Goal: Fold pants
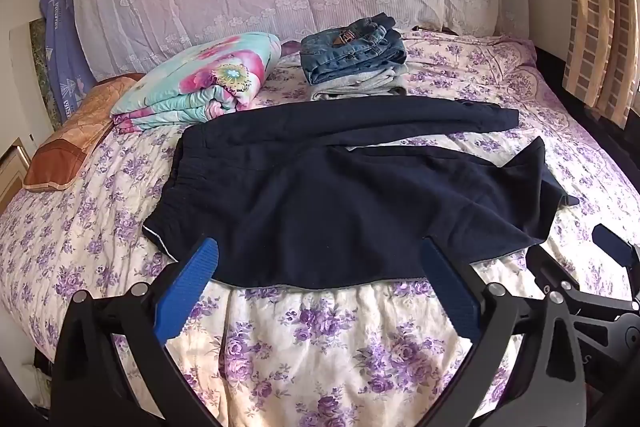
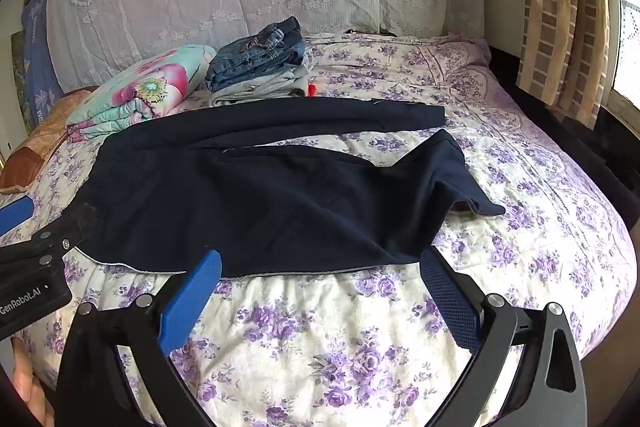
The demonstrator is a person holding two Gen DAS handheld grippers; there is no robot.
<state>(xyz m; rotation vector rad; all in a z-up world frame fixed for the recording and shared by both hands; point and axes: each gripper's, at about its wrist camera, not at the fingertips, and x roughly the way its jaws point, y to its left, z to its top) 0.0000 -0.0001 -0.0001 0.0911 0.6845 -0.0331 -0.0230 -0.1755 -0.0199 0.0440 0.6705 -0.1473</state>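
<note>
Item, far left: brown pillow (image 1: 70, 143) at the bed's edge, with a folded floral quilt (image 1: 196, 83) beside it. Item, centre back: stack of folded jeans (image 1: 352, 47) on grey garments. Item, centre: dark navy pants (image 1: 320, 195) spread across the floral bedspread (image 1: 320, 347), waistband to the left, far leg lying straight, near leg rumpled with its cuff turned up at right. Item, near edge: left claw (image 1: 320, 267), jaws spread wide and holding nothing, poised just short of the pants' near hem; right claw (image 2: 320, 269) likewise agape and empty at the same hem, further right. Step judged: opening, no fold yet made. Next move likely calls for pinching the near leg's edge and carrying it over the far leg.
</note>
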